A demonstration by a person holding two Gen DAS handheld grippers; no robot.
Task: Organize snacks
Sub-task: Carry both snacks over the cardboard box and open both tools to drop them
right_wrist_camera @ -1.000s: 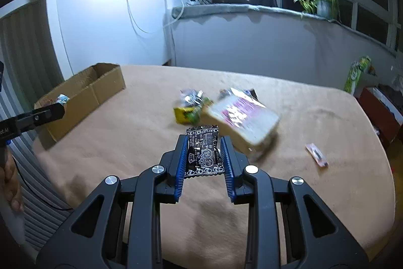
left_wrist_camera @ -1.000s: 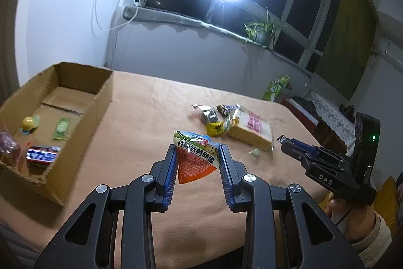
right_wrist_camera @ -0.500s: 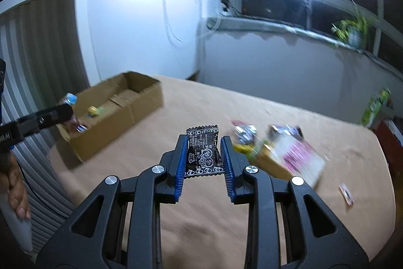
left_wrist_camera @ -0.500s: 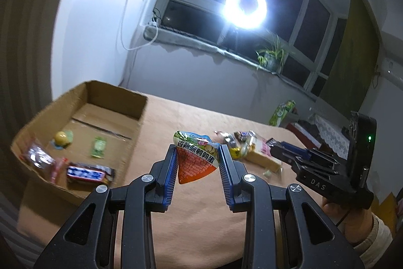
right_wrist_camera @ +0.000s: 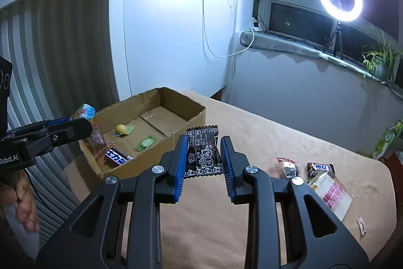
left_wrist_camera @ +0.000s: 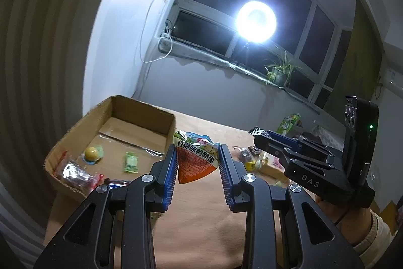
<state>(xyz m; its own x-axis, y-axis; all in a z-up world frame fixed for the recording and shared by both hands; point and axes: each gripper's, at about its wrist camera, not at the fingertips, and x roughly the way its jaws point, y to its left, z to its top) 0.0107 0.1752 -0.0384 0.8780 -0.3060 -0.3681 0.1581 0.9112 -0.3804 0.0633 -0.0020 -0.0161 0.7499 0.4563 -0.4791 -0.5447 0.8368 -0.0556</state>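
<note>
My left gripper [left_wrist_camera: 197,155] is shut on an orange and green snack pouch [left_wrist_camera: 195,159], held above the table just right of the open cardboard box [left_wrist_camera: 148,115]. My right gripper [right_wrist_camera: 204,153] is shut on a black snack packet [right_wrist_camera: 204,154], in the air in front of the box [right_wrist_camera: 181,127]. The box holds a yellow jelly cup [left_wrist_camera: 92,154], a green candy [left_wrist_camera: 131,161], a red-brown packet [left_wrist_camera: 75,172] and a blue chocolate bar [right_wrist_camera: 117,155]. In the left wrist view the right gripper [left_wrist_camera: 259,134] comes in from the right; in the right wrist view the left gripper [right_wrist_camera: 83,117] is at the left.
More snacks lie on the tan tablecloth [right_wrist_camera: 264,143] to the right: a clear-wrapped candy [right_wrist_camera: 287,167], a brown bar [right_wrist_camera: 320,168], a pink-labelled pack [right_wrist_camera: 332,196] and a small sachet [right_wrist_camera: 362,228]. A green carton [right_wrist_camera: 389,140] stands past the far right edge. A ring light [right_wrist_camera: 340,0] glares from the windowsill.
Both grippers have swung left and risen toward the cardboard box, each keeping its packet. The box has come nearer and more central; the loose snack pile has slid to the right.
</note>
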